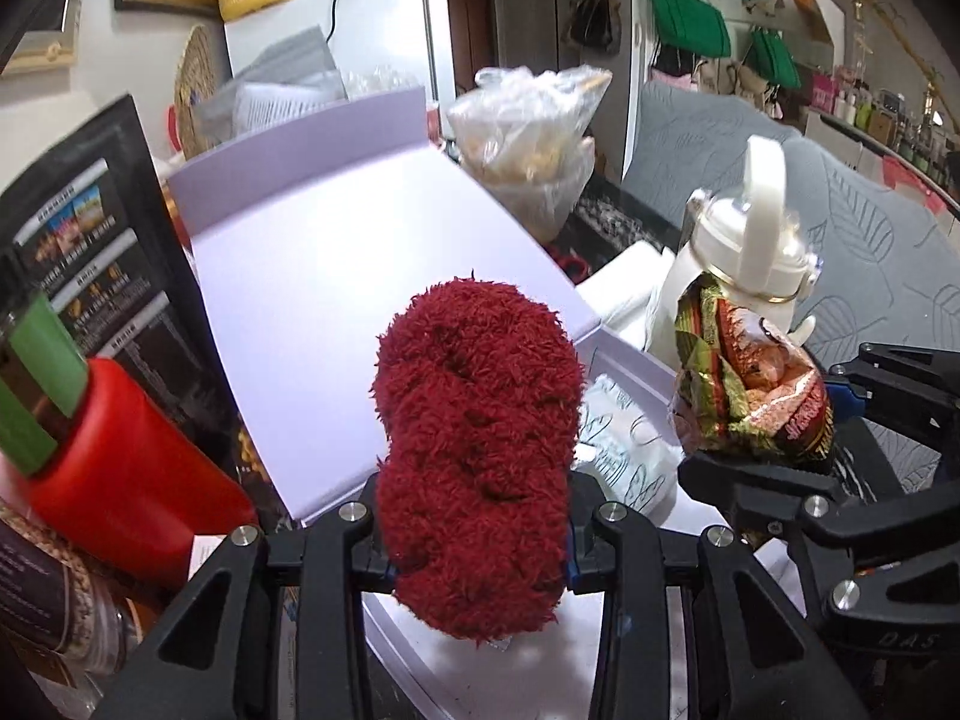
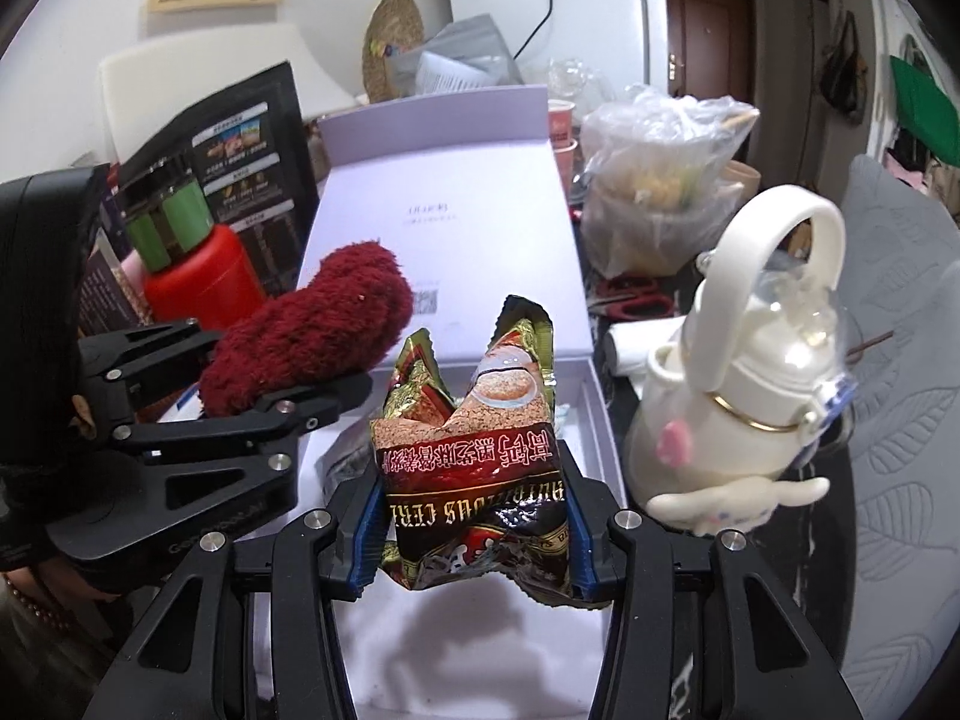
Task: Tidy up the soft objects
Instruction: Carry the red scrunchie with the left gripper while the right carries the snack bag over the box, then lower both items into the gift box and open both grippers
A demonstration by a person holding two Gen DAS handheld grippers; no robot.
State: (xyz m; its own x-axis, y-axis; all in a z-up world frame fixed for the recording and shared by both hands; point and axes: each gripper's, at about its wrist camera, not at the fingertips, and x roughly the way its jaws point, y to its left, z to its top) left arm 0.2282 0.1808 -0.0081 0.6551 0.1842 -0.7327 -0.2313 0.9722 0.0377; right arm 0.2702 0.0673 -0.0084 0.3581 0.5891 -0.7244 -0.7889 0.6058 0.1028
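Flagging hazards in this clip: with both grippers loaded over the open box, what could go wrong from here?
1. The right gripper crumples the snack packet; squeezing harder might burst it.
2. The two grippers sit close, so the left gripper with the red fuzzy sock may collide.
3. The white bottle stands beside the box; a swing could topple it.

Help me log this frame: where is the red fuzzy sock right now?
The red fuzzy sock is clamped in the left gripper above the open white box, left of the snack packet held by the right gripper.

White fridge (image 2: pixel 552 24), brown door (image 2: pixel 708 36) behind.
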